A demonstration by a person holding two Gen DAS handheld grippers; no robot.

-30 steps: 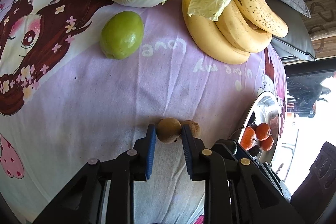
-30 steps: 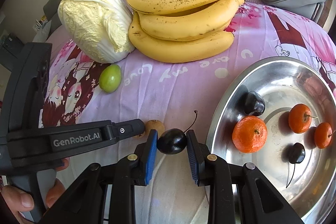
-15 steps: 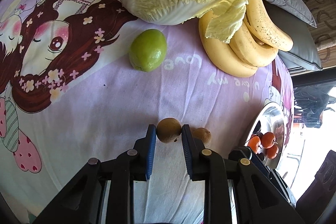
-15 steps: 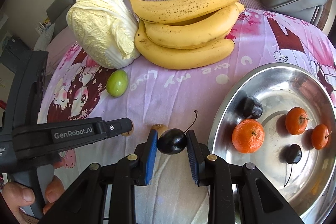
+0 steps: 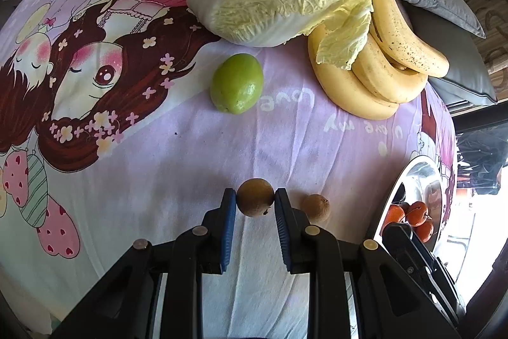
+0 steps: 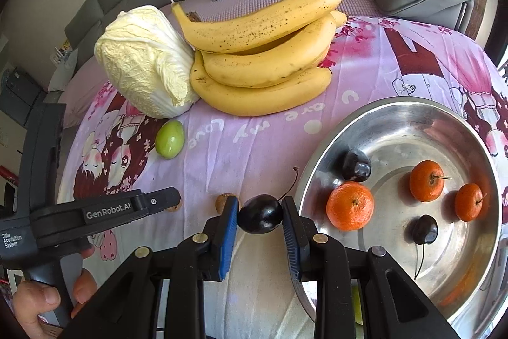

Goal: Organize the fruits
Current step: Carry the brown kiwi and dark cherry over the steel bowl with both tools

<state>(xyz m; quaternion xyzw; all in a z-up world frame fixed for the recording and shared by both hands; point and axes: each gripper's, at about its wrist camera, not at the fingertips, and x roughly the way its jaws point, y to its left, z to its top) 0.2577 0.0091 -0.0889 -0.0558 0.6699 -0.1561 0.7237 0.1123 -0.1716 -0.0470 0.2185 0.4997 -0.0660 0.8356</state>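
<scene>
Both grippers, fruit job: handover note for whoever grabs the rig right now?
Left gripper: shut on a brown longan.
Right gripper: shut on a dark cherry, just left of the steel bowl.
In the bowl: three oranges, two dark cherries.
On the cloth: a second longan, a green fruit, the banana bunch, and a napa cabbage (vegetable).
Done: five fruits in the bowl.
Left: likely bowl both held fruits, then the loose longan and green fruit; bananas look too big for it.
</scene>
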